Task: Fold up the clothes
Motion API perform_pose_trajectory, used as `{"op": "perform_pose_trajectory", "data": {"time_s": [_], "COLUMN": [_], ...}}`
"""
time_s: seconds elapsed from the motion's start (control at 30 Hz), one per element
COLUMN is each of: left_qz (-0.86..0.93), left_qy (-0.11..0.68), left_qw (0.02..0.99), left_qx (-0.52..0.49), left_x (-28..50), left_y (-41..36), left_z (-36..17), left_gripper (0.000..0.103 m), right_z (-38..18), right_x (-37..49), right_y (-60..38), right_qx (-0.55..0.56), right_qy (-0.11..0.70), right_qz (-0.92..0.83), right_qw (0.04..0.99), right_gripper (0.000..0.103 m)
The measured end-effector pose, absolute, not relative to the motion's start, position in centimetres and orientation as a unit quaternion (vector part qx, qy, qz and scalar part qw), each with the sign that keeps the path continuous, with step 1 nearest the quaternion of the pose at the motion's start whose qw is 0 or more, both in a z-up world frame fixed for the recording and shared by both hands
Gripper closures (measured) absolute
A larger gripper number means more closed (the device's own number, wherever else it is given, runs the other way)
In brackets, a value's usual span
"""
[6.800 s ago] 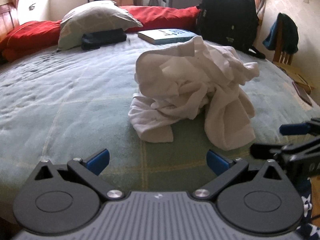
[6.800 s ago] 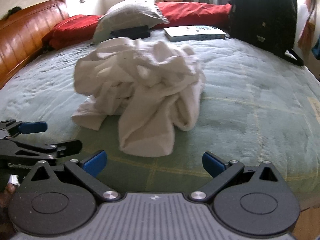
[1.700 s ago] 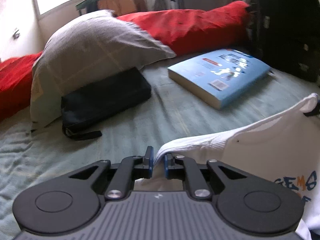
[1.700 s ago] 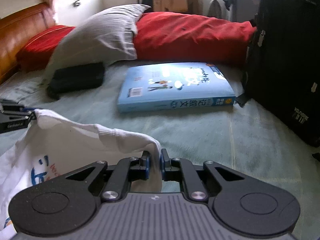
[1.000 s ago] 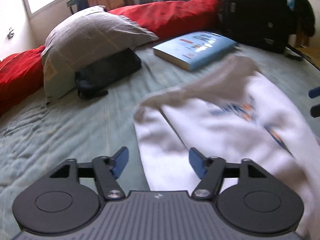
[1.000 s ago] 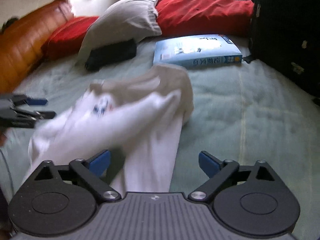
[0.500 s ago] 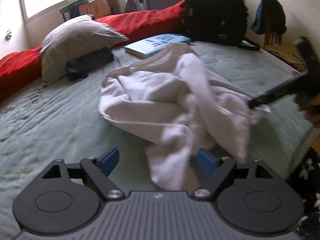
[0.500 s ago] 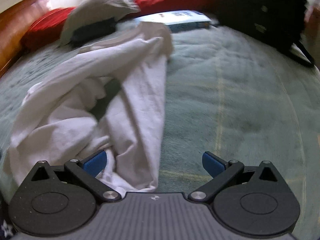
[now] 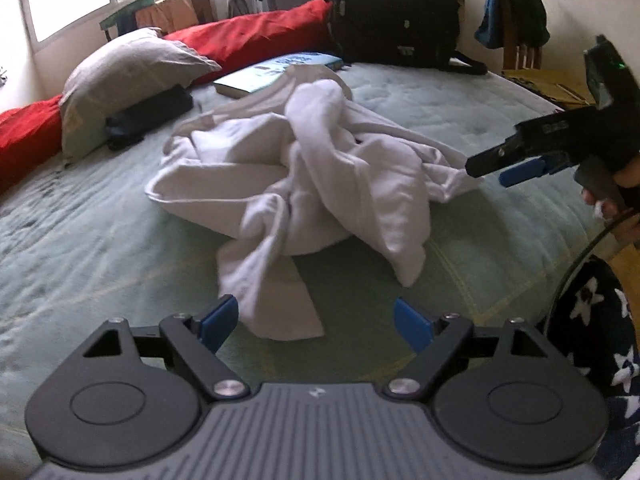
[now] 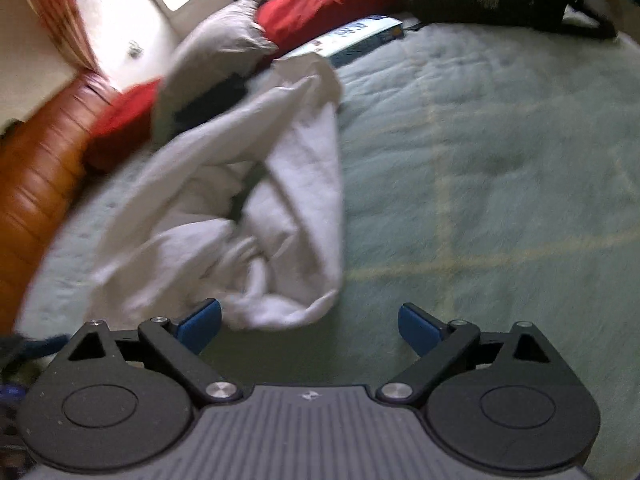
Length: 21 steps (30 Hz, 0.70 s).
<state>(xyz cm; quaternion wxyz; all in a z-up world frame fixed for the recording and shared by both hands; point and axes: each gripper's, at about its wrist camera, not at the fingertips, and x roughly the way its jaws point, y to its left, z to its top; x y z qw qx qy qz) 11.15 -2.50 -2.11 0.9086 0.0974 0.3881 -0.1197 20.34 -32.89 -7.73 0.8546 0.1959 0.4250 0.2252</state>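
The left gripper stands wide open over the near edge of the bed; its jaws have just been opening, its 2 blue pads are spread well apart, and nothing is pressed between them. A loose end of the white garment lies on the cover between the pads, close by the left pad, but whether it touches that pad is hard to tell. The right gripper is spread just as wide, its pads gripping nothing, with the garment's near corner lying just ahead of its left pad. The garment sits crumpled in a twisted heap on the pale green bed cover, toward the middle of the bed and free of both tools. In the left wrist view the right gripper enters from the right edge, its tip just beside the garment's outer corner; contact there cannot be made out, and the hand holding it is cut off by the frame. Behind the heap a blue book is partly hidden by cloth, beside a grey pillow, a red pillow and a black backpack. The right wrist view is smeared with blur, so the fabric's folds there are indistinct.
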Motion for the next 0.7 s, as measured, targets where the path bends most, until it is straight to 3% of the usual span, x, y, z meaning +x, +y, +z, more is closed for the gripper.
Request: {"op": "perform_pose_trajectory", "data": {"time_s": [0.43, 0.53, 0.6, 0.7], "left_qz": [-0.116, -0.112, -0.112, -0.11], "left_qy": [0.404, 0.409, 0.413, 0.418], "left_qw": [0.903, 0.902, 0.901, 0.899], "left_qx": [0.086, 0.08, 0.074, 0.07], "left_x": [10.9, 10.9, 11.1, 11.4], "left_y": [-2.5, -2.1, -1.8, -1.6], "left_z": [-3.2, -3.5, -3.8, -4.1], "left_gripper": [0.018, 0.018, 0.018, 0.018], "right_z": [-11.5, -11.9, -12.9, -14.0], "right_x": [23.9, 22.6, 21.4, 20.7], "right_y": [-33.4, -33.9, -34.4, -35.1], "right_qx": [0.364, 0.383, 0.404, 0.434], "right_qy": [0.394, 0.379, 0.36, 0.343], "right_qz": [0.269, 0.254, 0.245, 0.231], "right_qw": [0.8, 0.803, 0.805, 0.8], "right_gripper": [0.005, 0.02, 0.036, 0.049]}}
